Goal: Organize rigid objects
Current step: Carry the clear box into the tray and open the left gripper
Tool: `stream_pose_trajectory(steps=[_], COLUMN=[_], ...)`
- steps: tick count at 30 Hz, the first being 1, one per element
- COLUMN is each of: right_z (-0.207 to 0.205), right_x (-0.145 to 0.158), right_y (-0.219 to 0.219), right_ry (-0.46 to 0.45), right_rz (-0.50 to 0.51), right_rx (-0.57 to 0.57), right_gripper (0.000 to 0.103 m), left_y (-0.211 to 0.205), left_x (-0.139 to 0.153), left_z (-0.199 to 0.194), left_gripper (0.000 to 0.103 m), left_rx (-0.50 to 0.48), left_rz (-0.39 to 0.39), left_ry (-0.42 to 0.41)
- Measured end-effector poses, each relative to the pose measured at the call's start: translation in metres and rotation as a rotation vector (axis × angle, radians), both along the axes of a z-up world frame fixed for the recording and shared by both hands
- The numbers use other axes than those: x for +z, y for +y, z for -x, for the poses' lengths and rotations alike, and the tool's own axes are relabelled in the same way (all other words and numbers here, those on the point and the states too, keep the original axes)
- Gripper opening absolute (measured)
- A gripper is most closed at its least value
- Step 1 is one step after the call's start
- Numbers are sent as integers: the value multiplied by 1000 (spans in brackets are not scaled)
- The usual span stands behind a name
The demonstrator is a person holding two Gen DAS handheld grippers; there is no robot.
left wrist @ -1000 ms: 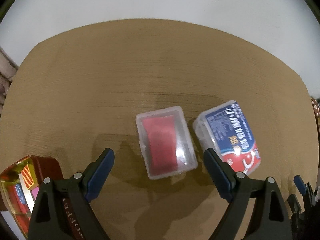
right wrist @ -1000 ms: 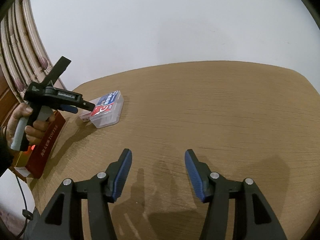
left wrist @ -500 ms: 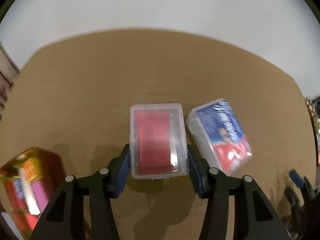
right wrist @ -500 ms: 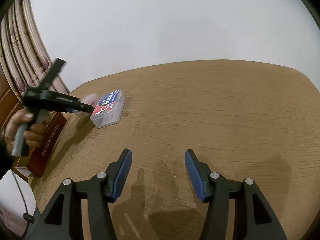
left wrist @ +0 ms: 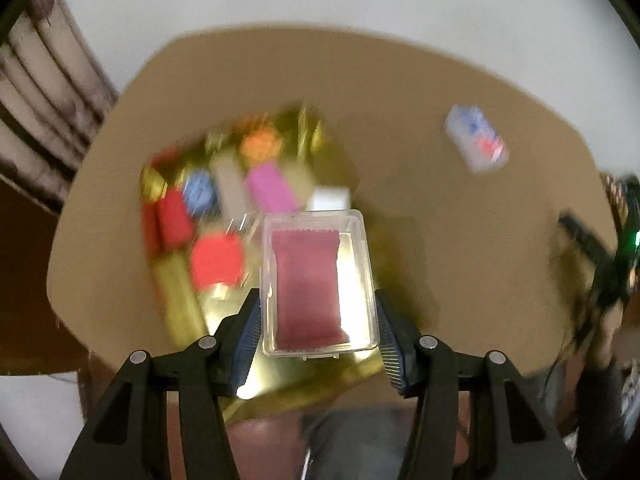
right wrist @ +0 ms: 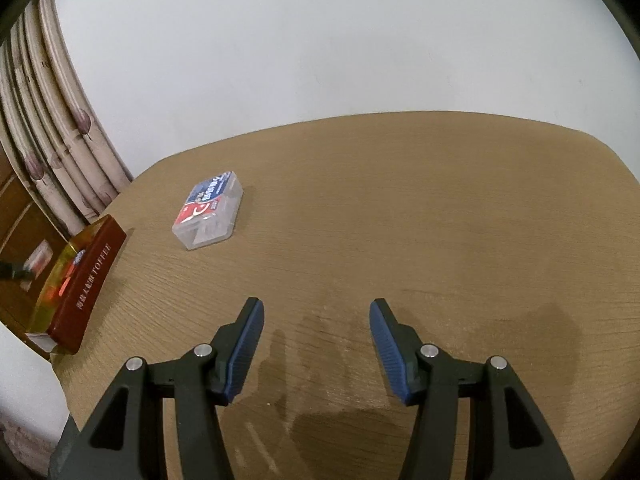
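My left gripper (left wrist: 318, 322) is shut on a clear plastic case with a red insert (left wrist: 316, 284) and holds it in the air above a gold toffee box (left wrist: 224, 196) printed with coloured sweets. That view is blurred. A second clear case with a blue and red label (left wrist: 476, 142) lies on the brown table (left wrist: 420, 92); it also shows in the right wrist view (right wrist: 210, 210). The toffee box (right wrist: 76, 280) stands at the table's left edge there. My right gripper (right wrist: 316, 344) is open and empty, low over the table.
A white wall (right wrist: 320, 40) stands behind the table (right wrist: 420, 220). Patterned curtains (right wrist: 52, 128) hang at the left. The right gripper and the hand that holds it show blurred at the right edge of the left wrist view (left wrist: 600, 264).
My left gripper closed on the red-insert case, lifted it off the table and carried it left over the toffee box. The labelled case stays on the table. The right gripper has not moved.
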State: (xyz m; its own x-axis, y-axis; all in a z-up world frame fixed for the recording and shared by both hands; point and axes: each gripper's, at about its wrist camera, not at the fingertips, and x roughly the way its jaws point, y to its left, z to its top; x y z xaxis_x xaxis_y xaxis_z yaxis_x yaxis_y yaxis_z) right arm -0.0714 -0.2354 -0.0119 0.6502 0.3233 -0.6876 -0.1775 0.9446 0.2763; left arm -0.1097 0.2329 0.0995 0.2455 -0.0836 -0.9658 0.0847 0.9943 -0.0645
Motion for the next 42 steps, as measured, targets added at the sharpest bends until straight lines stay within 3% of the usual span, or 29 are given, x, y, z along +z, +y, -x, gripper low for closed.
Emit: stream_pose_trajectory(steps=[3,9,15,25,27,33,35,40,42], right_z=[-3,-11,-13,-15,-14,-14,-14,-12,-12], right_x=[-3,-9,-11,-13,-13,-12,-12,-12,-12], right_y=[3,9,14,19,18,19,18,17,18], right_ry=[16,51,58,59,59,59,59,59,60], right_rz=[12,38,59,84,84,82,77,72,77], right_rx=[-2,-12,-15,-9,-8,-9,-9,-11,-12], right_gripper=[56,56,56,59,59,59,59,60,60], left_y=[24,36,38,28,23,16,17,30,32], left_x=[-18,-30,-45,-51,-50,-53,-46,-9,11], left_z=[21,9,9,8,5,2,3,19,39], left_gripper=[49,49,49,55,61,62,62,62,63], left_rx=[-36,-147,-250,-334,-330,-315,-290,-99,6], left_rz=[-1,14,-39,-145,-165,-229,-217,-168,-130], left_ry=[35,49,73,60,38,29,17,-113,-210])
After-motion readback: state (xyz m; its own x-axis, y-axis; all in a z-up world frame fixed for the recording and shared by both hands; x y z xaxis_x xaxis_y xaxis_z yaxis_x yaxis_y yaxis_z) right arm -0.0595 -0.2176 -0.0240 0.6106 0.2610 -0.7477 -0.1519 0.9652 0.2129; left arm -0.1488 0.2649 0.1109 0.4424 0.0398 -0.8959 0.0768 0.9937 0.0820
